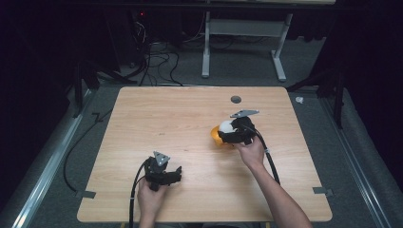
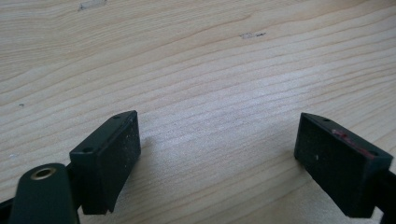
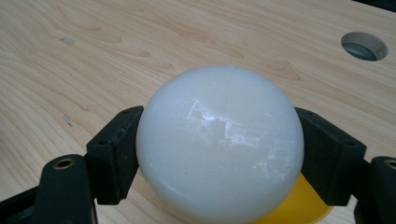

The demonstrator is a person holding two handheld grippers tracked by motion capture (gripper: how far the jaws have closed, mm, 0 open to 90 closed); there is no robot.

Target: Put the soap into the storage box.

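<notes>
White ball (image 3: 219,144) already clamped between the jaws of the right tool (image 3: 219,154), just above a yellow bowl (image 1: 216,135) on the table (image 1: 190,123), so probably only the lowering and release left; left tool (image 2: 217,154) wide and empty over bare wood.

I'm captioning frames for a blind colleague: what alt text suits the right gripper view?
A smooth white ball sits clamped between the right gripper's two black jaws, over a yellow object on a light wooden table with a round hole.
</notes>
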